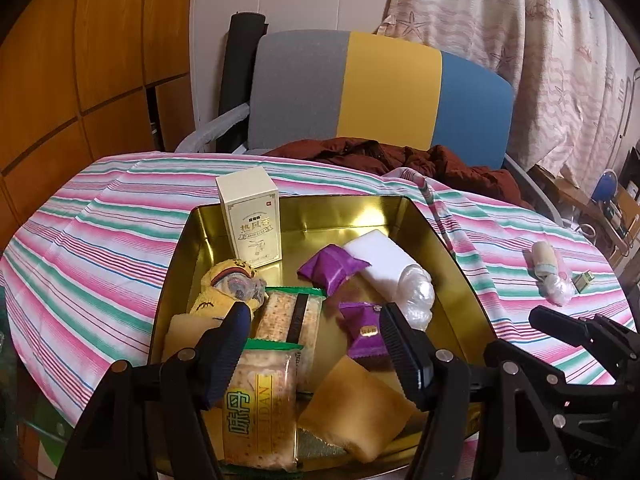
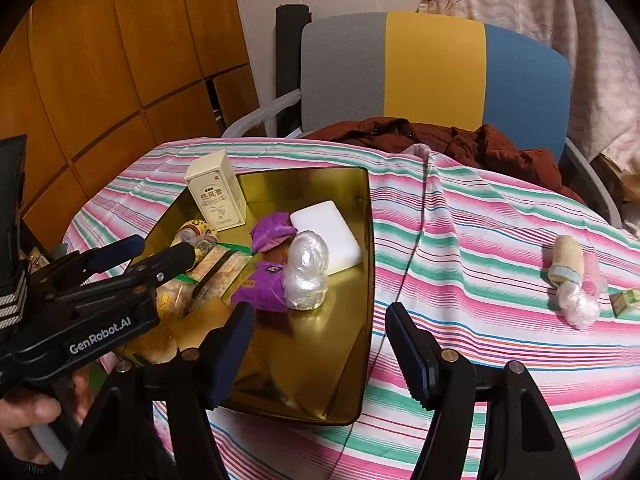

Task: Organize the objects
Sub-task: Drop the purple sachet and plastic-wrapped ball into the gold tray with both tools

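A gold tin tray (image 1: 360, 216) (image 2: 332, 360) on the striped tablecloth holds a cream box (image 1: 250, 220) (image 2: 218, 196), two purple packets (image 1: 332, 268) (image 2: 272, 234), a white block (image 1: 380, 256) (image 2: 332, 236), a clear plastic wad (image 1: 414, 292) (image 2: 306, 276), cracker packs (image 1: 264, 400), yellow cakes (image 1: 356, 404) and a yellow toy (image 1: 228, 284). My left gripper (image 1: 314, 356) (image 2: 138, 254) hovers open over the tray's near end, nothing between its fingers. My right gripper (image 2: 320, 354) is open above the tray's right rim. A wrapped beige roll (image 2: 566, 260) (image 1: 546, 260) lies on the cloth to the right.
A small green-gold packet (image 2: 624, 300) (image 1: 582, 280) lies beside the roll, with a clear bag (image 2: 580, 306). A grey, yellow and blue chair (image 1: 380, 92) with a brown jacket (image 1: 400, 160) stands behind the table. Wooden cabinets (image 1: 80, 60) are at left, a curtain (image 1: 540, 40) at right.
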Demonstrator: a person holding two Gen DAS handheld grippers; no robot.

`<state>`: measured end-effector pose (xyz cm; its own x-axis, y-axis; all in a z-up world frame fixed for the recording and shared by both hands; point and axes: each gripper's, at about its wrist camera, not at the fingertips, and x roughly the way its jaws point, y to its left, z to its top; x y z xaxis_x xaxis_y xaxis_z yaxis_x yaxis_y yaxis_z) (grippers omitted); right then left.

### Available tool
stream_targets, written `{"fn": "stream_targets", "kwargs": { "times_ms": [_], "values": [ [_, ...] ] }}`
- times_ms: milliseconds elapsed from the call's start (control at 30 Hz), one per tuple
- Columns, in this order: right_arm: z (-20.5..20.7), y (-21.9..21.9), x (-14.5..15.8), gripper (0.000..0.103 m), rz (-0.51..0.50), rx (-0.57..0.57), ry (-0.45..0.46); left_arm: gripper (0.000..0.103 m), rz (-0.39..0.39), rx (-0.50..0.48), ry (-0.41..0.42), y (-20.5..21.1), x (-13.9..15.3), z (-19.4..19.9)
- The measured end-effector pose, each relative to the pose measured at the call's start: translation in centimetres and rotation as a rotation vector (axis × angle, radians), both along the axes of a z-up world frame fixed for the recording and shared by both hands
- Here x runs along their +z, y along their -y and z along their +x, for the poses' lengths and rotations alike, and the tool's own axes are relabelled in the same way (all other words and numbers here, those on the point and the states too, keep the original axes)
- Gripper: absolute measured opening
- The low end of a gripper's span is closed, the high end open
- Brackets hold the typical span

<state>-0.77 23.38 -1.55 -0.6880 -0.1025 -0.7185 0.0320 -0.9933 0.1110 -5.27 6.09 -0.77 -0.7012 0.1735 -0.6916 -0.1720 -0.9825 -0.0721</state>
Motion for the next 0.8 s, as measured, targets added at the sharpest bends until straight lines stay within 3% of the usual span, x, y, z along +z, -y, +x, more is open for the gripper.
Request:
{"fn": "stream_targets", "kwargs": {
  "times_ms": [800],
  "values": [
    [0.9, -3.5, 0.6, 0.072, 0.018, -0.115, -0.026, 0.068, -0.029, -0.076, -0.020, -2.8, 0.3, 1.8]
  ]
}}
